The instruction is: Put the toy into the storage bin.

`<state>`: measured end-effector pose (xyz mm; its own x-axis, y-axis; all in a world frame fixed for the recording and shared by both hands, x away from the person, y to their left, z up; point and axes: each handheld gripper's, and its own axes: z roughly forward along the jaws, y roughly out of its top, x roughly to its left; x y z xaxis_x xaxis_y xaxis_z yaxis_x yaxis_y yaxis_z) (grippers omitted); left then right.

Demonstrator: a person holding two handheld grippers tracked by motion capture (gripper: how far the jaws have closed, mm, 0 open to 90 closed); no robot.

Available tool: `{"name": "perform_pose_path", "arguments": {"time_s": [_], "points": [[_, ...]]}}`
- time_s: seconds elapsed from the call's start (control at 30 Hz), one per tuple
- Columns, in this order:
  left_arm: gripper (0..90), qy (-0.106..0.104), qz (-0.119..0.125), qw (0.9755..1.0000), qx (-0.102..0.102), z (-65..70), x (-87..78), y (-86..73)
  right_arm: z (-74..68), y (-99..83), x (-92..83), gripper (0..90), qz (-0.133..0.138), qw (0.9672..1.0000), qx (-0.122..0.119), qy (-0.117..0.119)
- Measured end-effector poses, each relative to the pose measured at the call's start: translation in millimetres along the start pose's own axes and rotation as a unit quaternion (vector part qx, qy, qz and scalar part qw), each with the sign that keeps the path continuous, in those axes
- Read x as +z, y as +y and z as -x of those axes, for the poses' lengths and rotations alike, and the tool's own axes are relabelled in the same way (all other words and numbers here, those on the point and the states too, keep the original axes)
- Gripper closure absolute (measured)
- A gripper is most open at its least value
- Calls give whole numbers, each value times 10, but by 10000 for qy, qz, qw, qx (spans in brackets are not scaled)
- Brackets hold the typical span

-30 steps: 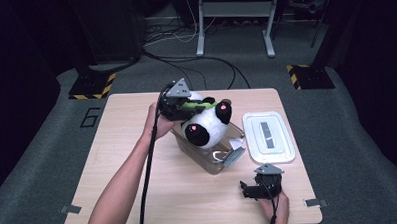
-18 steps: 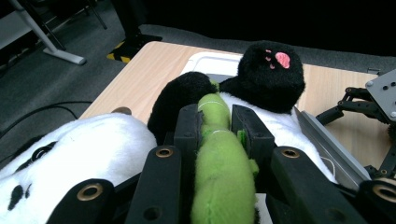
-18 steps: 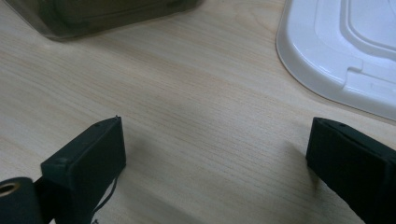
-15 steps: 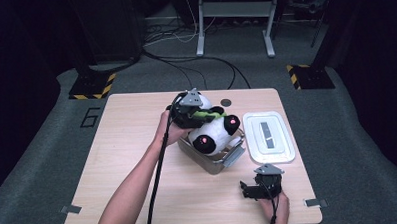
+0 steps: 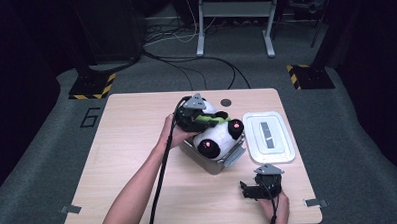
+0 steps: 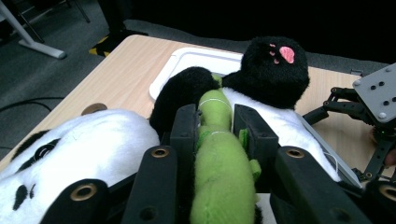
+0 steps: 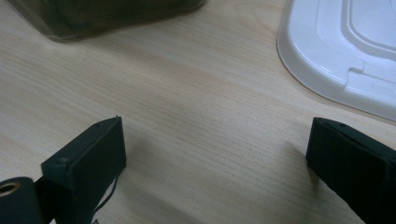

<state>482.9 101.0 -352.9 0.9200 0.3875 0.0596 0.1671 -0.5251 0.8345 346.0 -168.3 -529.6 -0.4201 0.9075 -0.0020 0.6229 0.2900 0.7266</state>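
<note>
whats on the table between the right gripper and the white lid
Nothing: bare wooden table separates the right gripper from the white lid, seen in the right gripper view.

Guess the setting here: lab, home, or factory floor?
Probably a lab or recording studio: a lone wooden table on grey carpet, hazard-striped stand bases, loose floor cables and dark surroundings.

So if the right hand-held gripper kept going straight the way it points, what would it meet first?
Probably the bare table just ahead of its open jaws. Beyond that lie the clear box and the white lid, though depth is hard to judge.
</note>
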Motion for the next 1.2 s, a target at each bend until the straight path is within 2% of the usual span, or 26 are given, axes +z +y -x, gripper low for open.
{"name": "perform_pose_path", "arguments": {"time_s": [0.1, 0.17, 0.23, 0.37, 0.47, 0.53, 0.67, 0.83, 0.93, 1.03, 1.1, 1.2], "points": [[573, 72, 96, 9998, -156, 12, -2, 10, -1, 0, 0, 40, 1, 10000, 3, 2], [493, 199, 170, 9995, -196, 11, -46, 22, 0, 0, 0, 40, 0, 10000, -2, -2], [411, 267, 253, 9988, -317, -1, -110, 27, -1, 0, 0, 41, 1, 10000, 0, 3], [276, 454, 391, 9965, -580, -48, -278, 6, -2, 0, -1, 41, 0, 10000, -2, 4], [207, 639, 365, 9945, -743, -86, -353, -31, -2, 0, -1, 41, 0, 10000, 0, 4], [185, 731, 247, 9932, -866, -128, -349, -69, -2, 0, 0, 41, 1, 10000, -2, 5], [169, 681, 63, 9922, -1043, -186, -271, -155, -2, 0, -1, 41, 0, 10000, -1, 4], [168, 576, 20, 9911, -1203, -215, -198, -253, -2, 0, 0, 41, 1, 10000, -5, 8], [172, 599, -17, 9900, -1279, -221, -174, -278, -4, -1, -1, 42, 0, 10000, -5, 13], [170, 694, 31, 9903, -1206, -169, -199, -230, -5, 0, -2, 42, -4, 10000, 4, 15], [173, 660, 99, 9910, -1163, -138, -215, -191, -4, -1, -1, 42, 0, 10000, -4, 12], [178, 599, -130, 9914, -1153, -136, -151, -194, -4, -1, -1, 42, -1, 10000, -6, 11]]}}
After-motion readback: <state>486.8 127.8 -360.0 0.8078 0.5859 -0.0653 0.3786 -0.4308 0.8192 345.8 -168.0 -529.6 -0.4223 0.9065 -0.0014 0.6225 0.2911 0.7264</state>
